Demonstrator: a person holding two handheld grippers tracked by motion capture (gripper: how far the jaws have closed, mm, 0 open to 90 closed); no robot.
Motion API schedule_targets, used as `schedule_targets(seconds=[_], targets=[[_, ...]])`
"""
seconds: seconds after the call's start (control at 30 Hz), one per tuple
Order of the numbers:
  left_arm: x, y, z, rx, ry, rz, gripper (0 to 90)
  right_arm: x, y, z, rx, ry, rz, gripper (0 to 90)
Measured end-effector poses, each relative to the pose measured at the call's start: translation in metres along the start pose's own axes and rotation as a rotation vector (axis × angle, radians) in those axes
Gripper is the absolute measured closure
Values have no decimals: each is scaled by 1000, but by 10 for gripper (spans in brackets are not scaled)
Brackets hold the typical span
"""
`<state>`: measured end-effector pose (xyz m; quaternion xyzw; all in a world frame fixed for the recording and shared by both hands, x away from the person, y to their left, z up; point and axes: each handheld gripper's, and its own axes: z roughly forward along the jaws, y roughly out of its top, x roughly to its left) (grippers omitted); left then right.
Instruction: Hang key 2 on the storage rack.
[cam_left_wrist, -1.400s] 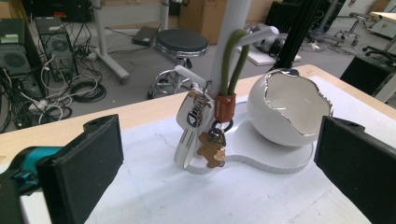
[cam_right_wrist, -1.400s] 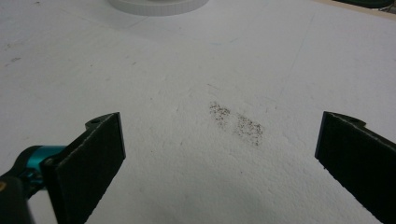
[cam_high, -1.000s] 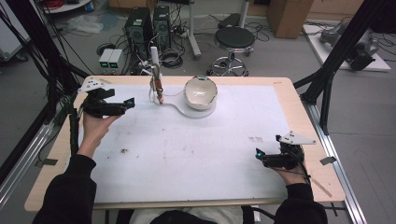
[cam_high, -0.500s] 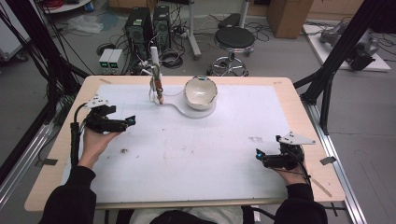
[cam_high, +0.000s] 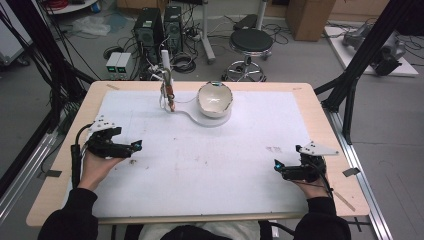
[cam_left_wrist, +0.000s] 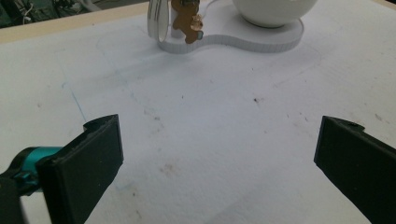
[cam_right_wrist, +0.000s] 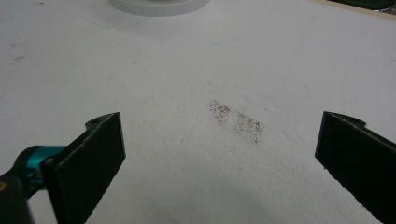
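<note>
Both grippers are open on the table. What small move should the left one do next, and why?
Probably move the left gripper forward toward the stand beside the bowl. Its jaws are wide apart and empty, and the stand lies ahead of them, well apart.

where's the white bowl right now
In the high view the white bowl sits at the far middle of the table, on a flat white base, just right of the small upright stand and apart from both grippers.

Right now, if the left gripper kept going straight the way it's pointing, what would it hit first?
Judging by its own view, the left gripper, jaws wide open and empty, points across bare white table cover toward the white base under the bowl. It would probably meet that base first, beside the small brown figure; depth is uncertain.
</note>
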<state>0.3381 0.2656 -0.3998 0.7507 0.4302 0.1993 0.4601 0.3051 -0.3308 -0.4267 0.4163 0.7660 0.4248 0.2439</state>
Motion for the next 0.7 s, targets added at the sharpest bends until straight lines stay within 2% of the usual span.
schedule_targets(seconds=[0.2, 0.33, 0.43, 0.47, 0.57, 0.7], targets=[[1, -22, -6, 47, 25, -9, 17, 4, 1, 1, 11, 10, -22, 6], [-4, -36, -15, 81, 57, 15, 17, 4, 0, 2, 19, 8, -29, 6], [-5, -45, -23, 96, 67, 9, 17, 4, 1, 3, 19, 4, -36, 6], [-4, -46, -25, 92, 77, 4, 17, 4, 1, 3, 22, 3, -36, 6], [-1, -46, -33, 41, 94, -19, 17, 4, 1, 4, 23, 7, -37, 6], [2, -47, -35, 23, 97, -11, 17, 6, 1, 4, 28, 12, -50, 6]])
